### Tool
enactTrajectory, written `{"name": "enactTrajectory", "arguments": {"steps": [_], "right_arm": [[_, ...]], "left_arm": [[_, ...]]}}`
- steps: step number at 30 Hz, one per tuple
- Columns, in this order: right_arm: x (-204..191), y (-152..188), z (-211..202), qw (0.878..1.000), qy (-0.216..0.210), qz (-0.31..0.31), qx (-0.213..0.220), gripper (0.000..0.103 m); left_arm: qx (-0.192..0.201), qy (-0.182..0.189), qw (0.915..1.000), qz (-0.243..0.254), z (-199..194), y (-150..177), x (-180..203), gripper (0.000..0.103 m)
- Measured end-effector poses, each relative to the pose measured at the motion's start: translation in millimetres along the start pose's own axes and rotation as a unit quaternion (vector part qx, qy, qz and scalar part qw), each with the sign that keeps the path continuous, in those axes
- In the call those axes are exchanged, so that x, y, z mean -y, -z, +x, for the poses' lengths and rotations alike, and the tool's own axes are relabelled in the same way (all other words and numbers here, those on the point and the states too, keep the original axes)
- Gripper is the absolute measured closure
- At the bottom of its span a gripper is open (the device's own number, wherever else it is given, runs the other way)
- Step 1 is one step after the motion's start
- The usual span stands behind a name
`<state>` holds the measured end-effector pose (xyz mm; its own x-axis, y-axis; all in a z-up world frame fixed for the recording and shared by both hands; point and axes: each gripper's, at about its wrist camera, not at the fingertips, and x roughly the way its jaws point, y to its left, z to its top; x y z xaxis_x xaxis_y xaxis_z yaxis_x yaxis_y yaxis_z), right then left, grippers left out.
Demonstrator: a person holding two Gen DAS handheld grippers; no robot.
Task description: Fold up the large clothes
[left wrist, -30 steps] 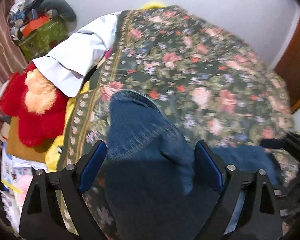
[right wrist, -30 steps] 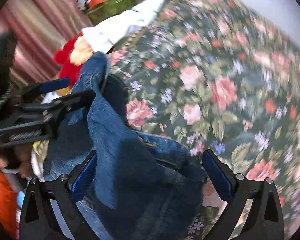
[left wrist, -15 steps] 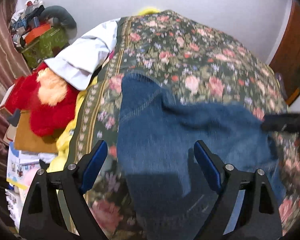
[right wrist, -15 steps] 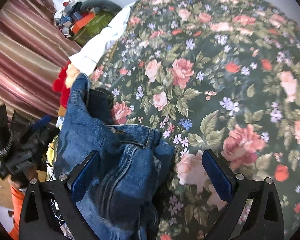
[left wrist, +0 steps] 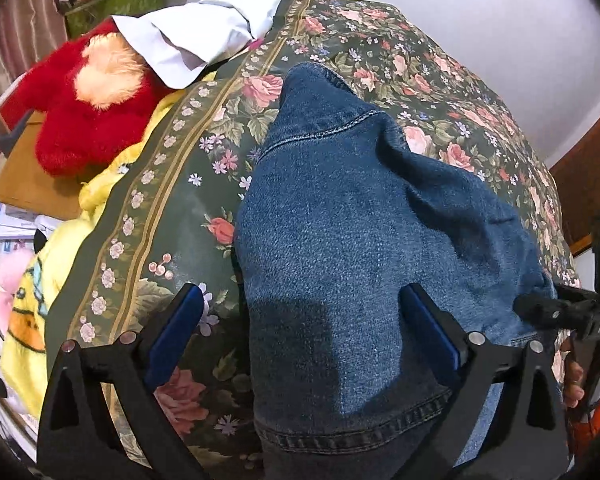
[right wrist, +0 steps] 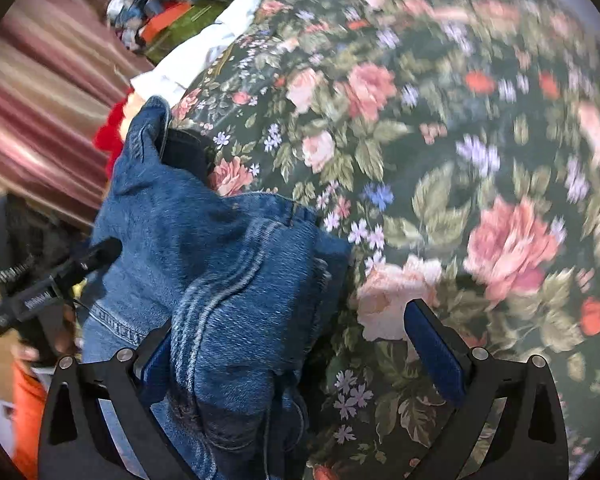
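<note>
Denim jacket (left wrist: 372, 240) lying bunched on floral bed (left wrist: 440, 80), looking heavy, stiff-seamed, non-slippery. Left gripper (left wrist: 304, 328) and right gripper (right wrist: 288, 348) both hovering spread, pinching nothing. Hem band (left wrist: 352, 428) offering firmest hold.

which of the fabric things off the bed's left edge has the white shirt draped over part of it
The red plush toy. The white shirt's corner lies over its top, while the yellow cloth nearer the left gripper sits uncovered.

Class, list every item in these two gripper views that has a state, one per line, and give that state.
Blue denim garment: bunched, partly folded over on the floral bedspread.
Left gripper: open.
Right gripper: open.
White cloth: crumpled.
</note>
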<state>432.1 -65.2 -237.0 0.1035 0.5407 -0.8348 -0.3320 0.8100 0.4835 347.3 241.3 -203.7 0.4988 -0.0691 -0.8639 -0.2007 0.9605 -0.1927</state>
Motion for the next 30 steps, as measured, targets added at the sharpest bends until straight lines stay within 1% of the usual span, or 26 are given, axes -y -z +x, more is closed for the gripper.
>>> {"name": "enactTrajectory", "arguments": {"steps": [1, 2, 4, 6, 7, 9, 12, 14, 16, 19, 20, 21, 23, 25, 26, 29, 30], "right_arm": [[3, 3, -6, 1.0, -0.007, 0.01, 0.001, 0.002], [1, 6, -11, 1.0, -0.003, 0.008, 0.006, 0.002], [-9, 13, -33, 0.999, 0.029, -0.021, 0.029, 0.002], [-21, 17, -51, 0.996, 0.058, -0.047, 0.05, 0.002], [-30, 22, -67, 0.993, 0.072, -0.062, 0.066, 0.002], [-45, 28, -93, 0.99, 0.077, -0.076, 0.094, 0.002], [-70, 43, -138, 0.984, 0.062, -0.088, 0.143, 0.002], [-89, 56, -167, 0.978, 0.049, -0.103, 0.175, 0.002], [-109, 69, -193, 0.969, 0.04, -0.117, 0.214, 0.002], [-141, 100, -236, 0.948, 0.03, -0.139, 0.285, 0.002], [-148, 109, -246, 0.942, 0.029, -0.144, 0.302, 0.002], [-156, 120, -257, 0.935, 0.028, -0.149, 0.321, 0.002], [-170, 144, -277, 0.921, 0.025, -0.158, 0.357, 0.002], [-183, 171, -292, 0.906, 0.024, -0.168, 0.387, 0.002], [-188, 182, -297, 0.902, 0.026, -0.172, 0.395, 0.002], [-203, 219, -306, 0.886, 0.043, -0.183, 0.424, 0.002], [-206, 229, -307, 0.883, 0.047, -0.185, 0.43, 0.002]], "left_arm": [[0.003, -0.007, 0.9999, 0.008, -3, 0, 3, 0.003], [0.008, -0.017, 0.9996, 0.019, -7, 0, 7, 0.003], [0.019, -0.039, 0.9981, 0.044, -18, 1, 15, 0.01], [0.032, -0.051, 0.9962, 0.063, -35, 3, 22, 0.012], [0.042, -0.05, 0.9958, 0.065, -45, 4, 24, 0.012], [0.072, -0.04, 0.9946, 0.064, -73, 6, 27, 0.012], [0.123, -0.025, 0.9903, 0.06, -123, 13, 32, 0.012], [0.157, -0.017, 0.9857, 0.059, -156, 19, 36, 0.012], [0.197, -0.004, 0.9787, 0.058, -194, 29, 39, 0.012], [0.242, 0.021, 0.9687, 0.053, -242, 48, 44, 0.012], [0.262, 0.029, 0.9632, 0.052, -261, 58, 46, 0.012], [0.275, 0.032, 0.9595, 0.052, -273, 65, 48, 0.012], [0.311, 0.039, 0.9482, 0.054, -302, 87, 54, 0.012], [0.339, 0.038, 0.9383, 0.055, -323, 107, 61, 0.012], [0.35, 0.033, 0.9344, 0.057, -330, 116, 65, 0.012], [0.389, 0.004, 0.9191, 0.063, -350, 150, 79, 0.012], [0.395, 0.0, 0.9163, 0.065, -353, 158, 82, 0.012]]}}
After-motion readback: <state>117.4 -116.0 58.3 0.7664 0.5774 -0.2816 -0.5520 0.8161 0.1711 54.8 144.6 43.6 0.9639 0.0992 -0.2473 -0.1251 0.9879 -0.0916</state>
